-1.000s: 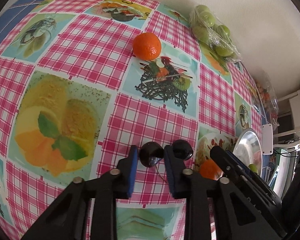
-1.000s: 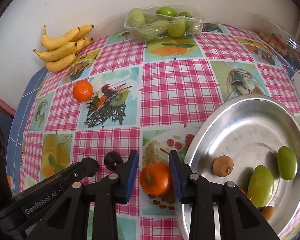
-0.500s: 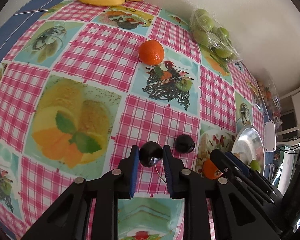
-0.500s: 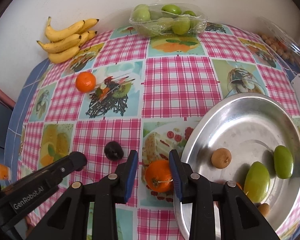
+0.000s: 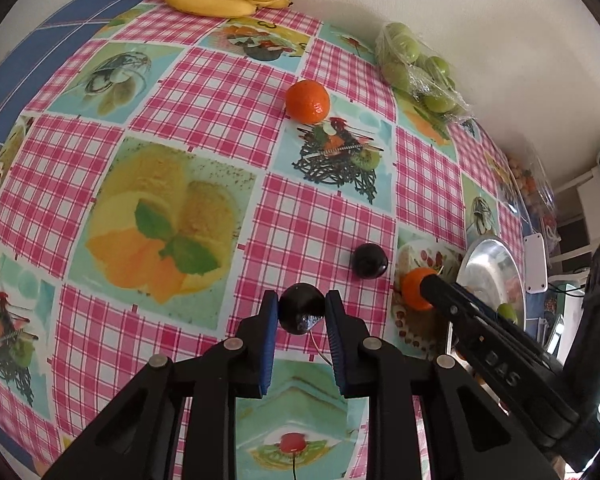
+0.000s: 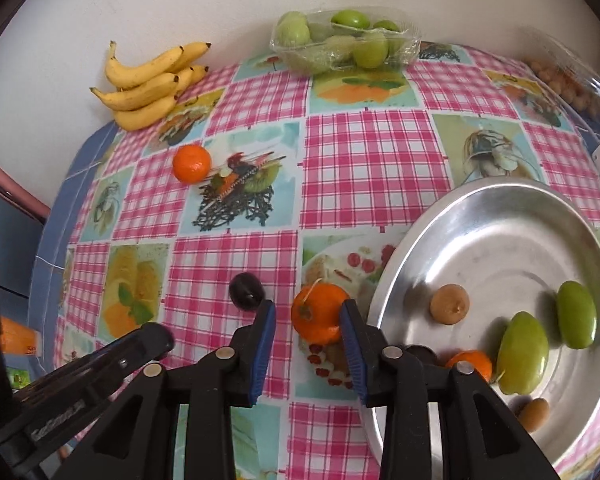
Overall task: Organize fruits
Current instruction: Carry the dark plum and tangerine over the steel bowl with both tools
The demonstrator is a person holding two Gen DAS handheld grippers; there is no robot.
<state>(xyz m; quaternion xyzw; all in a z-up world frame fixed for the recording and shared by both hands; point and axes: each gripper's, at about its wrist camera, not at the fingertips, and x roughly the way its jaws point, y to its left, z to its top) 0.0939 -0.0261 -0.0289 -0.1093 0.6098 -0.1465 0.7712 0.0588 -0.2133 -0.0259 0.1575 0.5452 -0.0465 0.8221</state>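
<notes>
White wall backs a worktop [image 5: 204, 92] under a checked fruit-print cloth. Seen from the left wrist, a dark plum [image 5: 302, 308] is clamped between the closed fingers of the left gripper [image 5: 302, 312], lifted clear, presumably for the steel tray [image 5: 484, 264]; a second plum [image 5: 370, 261] lies just beyond.

Seen from the right wrist, the right gripper [image 6: 308, 316] stands around a tangerine [image 6: 320, 312] beside the tray's rim; only the right finger touches it. Held in the tray are two green fruits [image 6: 522, 352], small brown ones [image 6: 449, 304] and another tangerine [image 6: 472, 362].

bananas [image 6: 152, 84] by the wall, left of the fruit punnet [image 6: 346, 42]; metal dish [image 6: 496, 216] right.
</notes>
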